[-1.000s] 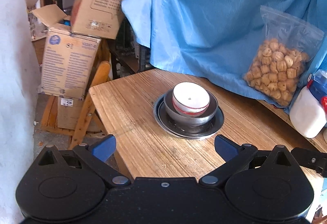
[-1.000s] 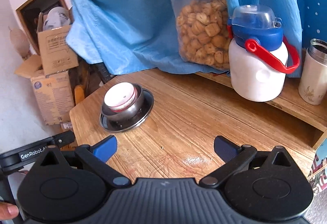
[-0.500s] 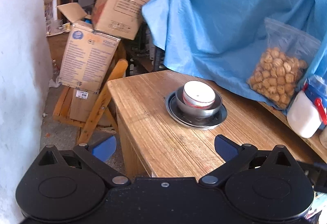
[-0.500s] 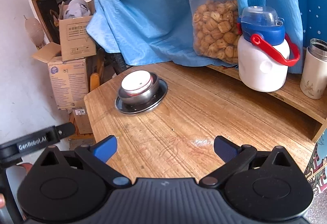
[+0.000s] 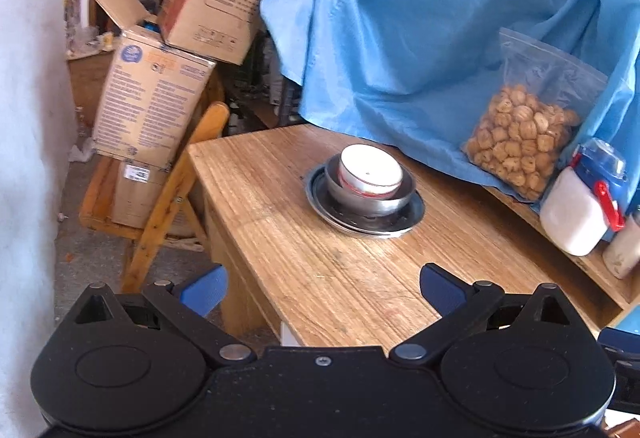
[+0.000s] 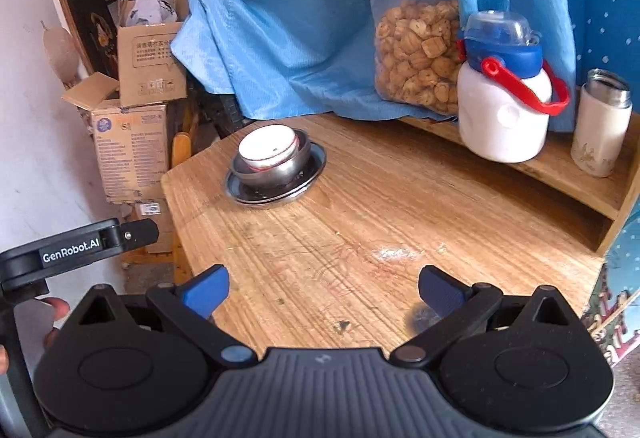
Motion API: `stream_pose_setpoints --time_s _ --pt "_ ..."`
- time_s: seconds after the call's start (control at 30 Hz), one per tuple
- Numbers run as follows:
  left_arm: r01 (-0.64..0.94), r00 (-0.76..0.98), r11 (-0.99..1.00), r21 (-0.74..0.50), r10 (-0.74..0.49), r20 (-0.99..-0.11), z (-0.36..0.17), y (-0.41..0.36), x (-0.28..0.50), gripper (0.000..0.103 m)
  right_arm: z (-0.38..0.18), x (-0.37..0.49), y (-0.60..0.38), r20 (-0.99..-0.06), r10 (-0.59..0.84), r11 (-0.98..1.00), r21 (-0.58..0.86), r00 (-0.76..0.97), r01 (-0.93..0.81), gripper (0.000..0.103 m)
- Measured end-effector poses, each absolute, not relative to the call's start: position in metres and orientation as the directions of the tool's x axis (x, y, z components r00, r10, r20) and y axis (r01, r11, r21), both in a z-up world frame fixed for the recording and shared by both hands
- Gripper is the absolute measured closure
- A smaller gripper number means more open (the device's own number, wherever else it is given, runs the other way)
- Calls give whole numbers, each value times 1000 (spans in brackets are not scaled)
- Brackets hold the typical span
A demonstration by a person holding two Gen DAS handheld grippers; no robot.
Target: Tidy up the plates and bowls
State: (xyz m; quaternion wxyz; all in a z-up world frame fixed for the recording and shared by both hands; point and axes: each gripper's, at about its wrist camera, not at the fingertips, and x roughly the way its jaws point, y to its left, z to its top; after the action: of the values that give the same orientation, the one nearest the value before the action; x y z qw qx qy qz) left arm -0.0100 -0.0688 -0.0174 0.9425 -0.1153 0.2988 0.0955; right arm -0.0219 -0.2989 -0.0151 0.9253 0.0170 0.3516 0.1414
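A white bowl with a red band (image 5: 370,171) (image 6: 269,149) sits inside a steel bowl (image 5: 370,198) (image 6: 276,169), which rests on a steel plate (image 5: 408,219) (image 6: 310,174) near the far left corner of the wooden table (image 5: 328,278) (image 6: 380,222). My left gripper (image 5: 322,288) is open and empty, held back at the table's near left edge, well short of the stack. My right gripper (image 6: 322,290) is open and empty over the table's near side. The left gripper's body (image 6: 72,250) shows at the lower left of the right wrist view.
A bag of snacks (image 5: 520,138) (image 6: 416,50), a white jug with a blue lid (image 5: 576,214) (image 6: 504,106) and a steel-topped flask (image 6: 600,126) stand on a raised shelf under a blue sheet (image 5: 420,18). Cardboard boxes (image 5: 152,102) and a wooden chair (image 5: 172,194) stand left of the table.
Both grippers have pulled back from the stack, which now looks smaller and farther. The left one has passed back over the table's edge. Both stay open.
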Motion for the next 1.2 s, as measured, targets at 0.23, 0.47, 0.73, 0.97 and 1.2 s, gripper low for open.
stream_pose_setpoints --time_s 0.23,0.47,0.73,0.97,1.2 --pt "-117 797 980 -161 -4 -604 -22 -58 0 1 -20 -18 -284 -651 218 976 137 727 -171 0" --pt "-2 825 995 -97 -53 -563 -21 -43 5 1 -25 -15 -268 -654 164 985 148 739 -87 0" --pt "45 827 990 -134 -113 -552 -27 -26 12 1 -33 -21 -261 -616 109 992 115 780 -49 0" --pt "35 832 996 -80 -73 -550 -28 -30 10 1 -36 -18 -267 -619 102 994 86 779 -62 0" --pt "6 819 999 -53 -36 -572 -39 -31 0 1 -46 -25 -273 -647 104 995 64 756 -82 0"
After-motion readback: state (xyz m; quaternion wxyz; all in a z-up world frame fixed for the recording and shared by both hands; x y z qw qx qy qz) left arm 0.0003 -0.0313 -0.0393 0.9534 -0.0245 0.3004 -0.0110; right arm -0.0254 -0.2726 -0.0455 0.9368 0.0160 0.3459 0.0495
